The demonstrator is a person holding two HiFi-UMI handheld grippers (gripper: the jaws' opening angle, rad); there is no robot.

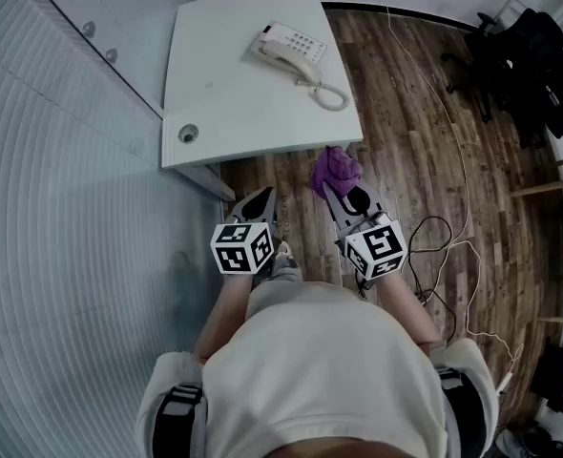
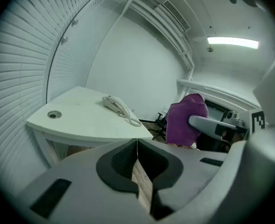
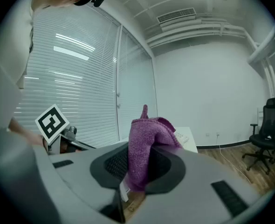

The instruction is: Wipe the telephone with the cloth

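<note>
Both tipped slightly down | left claw point(image 1: 260, 198) closed, empty | right claw point(image 1: 344, 195) clamps cloth point(image 1: 333, 168)

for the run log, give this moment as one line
stage: wipe not begun | right claw: shut on purple cloth | left claw: shut, empty | telephone: on white table, untouched

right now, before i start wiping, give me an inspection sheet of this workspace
surface: white table, bare apart from a round cable hole near its corner
job's things: telephone on the table's far side; purple cloth off the table, in the right gripper
clutter: nothing seen
grippers: left gripper jaws together, empty; right gripper jaws shut on the cloth
cables: coiled cord beside the telephone; thin cables lying on the floor
surroundings: wooden floor, window blinds, black office chair
</note>
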